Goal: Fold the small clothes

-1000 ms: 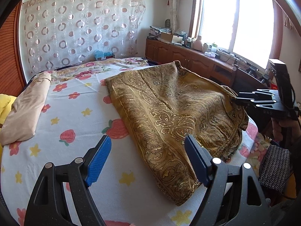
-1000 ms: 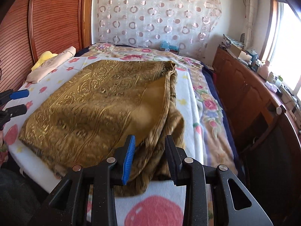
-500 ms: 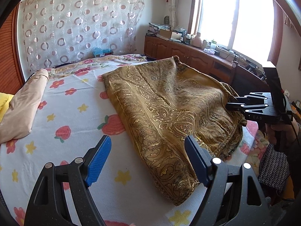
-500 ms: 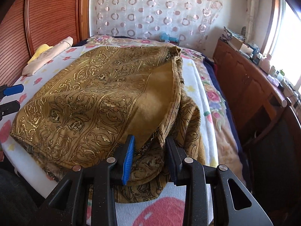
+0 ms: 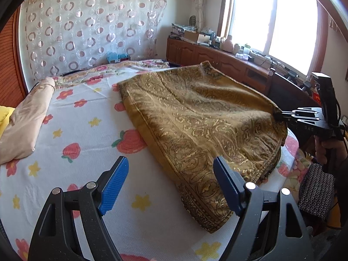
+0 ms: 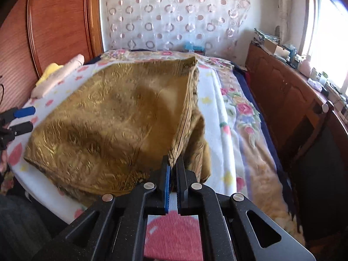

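A golden-brown patterned cloth (image 5: 195, 119) lies spread on the flowered bed sheet (image 5: 87, 134). Its right corner is lifted off the bed. My right gripper (image 6: 173, 163) is closing its jaws on that corner, and the cloth's edge (image 6: 180, 130) is pinched between the pads; from the left wrist view the right gripper (image 5: 280, 116) sits at the cloth's far right tip. My left gripper (image 5: 170, 163) hovers open over the cloth's near edge with nothing between its fingers. It also shows in the right wrist view as the left gripper (image 6: 22, 119) beside the cloth's left side.
A beige rolled bundle (image 5: 26, 119) and a yellow item (image 6: 51, 68) lie by the wooden headboard (image 6: 54, 21). A long wooden cabinet (image 5: 217, 58) with clutter runs under the window. A dark dotted fabric (image 5: 315, 191) hangs at the bed's right edge.
The right gripper has closed from part open onto the cloth's corner and lifted it, so the cloth pulls taut toward it. The left gripper stays open in place.
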### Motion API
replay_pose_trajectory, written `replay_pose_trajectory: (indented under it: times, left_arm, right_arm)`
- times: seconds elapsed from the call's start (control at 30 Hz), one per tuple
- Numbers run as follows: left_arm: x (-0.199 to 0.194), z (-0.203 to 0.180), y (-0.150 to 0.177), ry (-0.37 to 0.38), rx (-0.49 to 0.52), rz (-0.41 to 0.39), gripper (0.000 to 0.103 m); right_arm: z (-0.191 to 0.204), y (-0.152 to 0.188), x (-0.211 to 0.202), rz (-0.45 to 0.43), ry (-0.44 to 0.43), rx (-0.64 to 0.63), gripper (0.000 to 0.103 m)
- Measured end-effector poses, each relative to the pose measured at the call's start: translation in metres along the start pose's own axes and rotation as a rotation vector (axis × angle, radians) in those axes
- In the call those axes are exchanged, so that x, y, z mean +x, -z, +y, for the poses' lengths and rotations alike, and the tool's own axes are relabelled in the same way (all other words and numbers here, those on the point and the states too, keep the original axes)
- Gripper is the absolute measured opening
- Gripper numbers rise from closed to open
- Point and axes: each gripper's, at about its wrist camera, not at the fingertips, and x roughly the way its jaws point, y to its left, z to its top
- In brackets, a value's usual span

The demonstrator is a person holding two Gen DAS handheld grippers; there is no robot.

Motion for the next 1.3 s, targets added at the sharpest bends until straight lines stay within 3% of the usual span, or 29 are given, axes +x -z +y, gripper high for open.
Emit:
replay_pose_trajectory:
  times: [0.07,0.2,0.3,0.43,0.6,0.7,0.93,1.03,1.17,1.2,1.27,1.3]
  left_arm:
    - [0.005,0.001,0.003,-0.003,-0.003,0.031,0.081]
    - [0.012,0.004,0.008,-0.014,-0.004,0.077,0.081]
    - [0.014,0.005,0.013,-0.004,-0.016,0.092,0.081]
    - [0.012,0.005,0.015,0.045,-0.030,0.090,0.080]
    - [0.008,-0.001,0.017,0.084,-0.018,0.091,0.056]
    - [0.008,-0.002,0.019,0.098,-0.020,0.095,0.047]
    - [0.012,-0.002,0.022,0.111,-0.033,0.107,0.045]
    - [0.011,-0.001,0.023,0.140,-0.040,0.109,0.034]
    - [0.012,-0.003,0.023,0.164,-0.041,0.114,0.010]
    - [0.009,-0.005,0.022,0.159,-0.030,0.101,0.005]
    - [0.000,-0.006,0.018,0.180,-0.036,0.068,0.004]
    - [-0.007,-0.007,0.013,0.186,-0.042,0.043,0.003]
  right_arm:
    - [0.000,-0.001,-0.003,-0.016,-0.004,0.015,0.012]
    - [-0.003,-0.008,-0.014,-0.069,0.019,0.047,0.039]
    - [-0.001,-0.005,-0.011,-0.068,0.033,0.050,0.049]
    - [0.005,0.008,0.010,-0.012,0.055,0.070,0.053]
    - [-0.002,0.006,0.021,0.013,0.016,0.128,0.058]
    - [-0.004,0.003,0.019,0.023,-0.005,0.142,0.058]
    - [-0.008,0.011,0.009,0.027,-0.084,0.146,0.058]
    - [-0.005,0.009,0.014,0.012,-0.062,0.079,0.056]
    - [-0.010,0.008,0.017,-0.010,-0.090,0.071,0.040]
    - [-0.011,0.009,0.017,-0.015,-0.095,0.073,0.031]
    - [-0.017,0.012,0.017,-0.026,-0.116,0.092,0.013]
    - [-0.022,0.012,0.017,-0.028,-0.129,0.112,0.009]
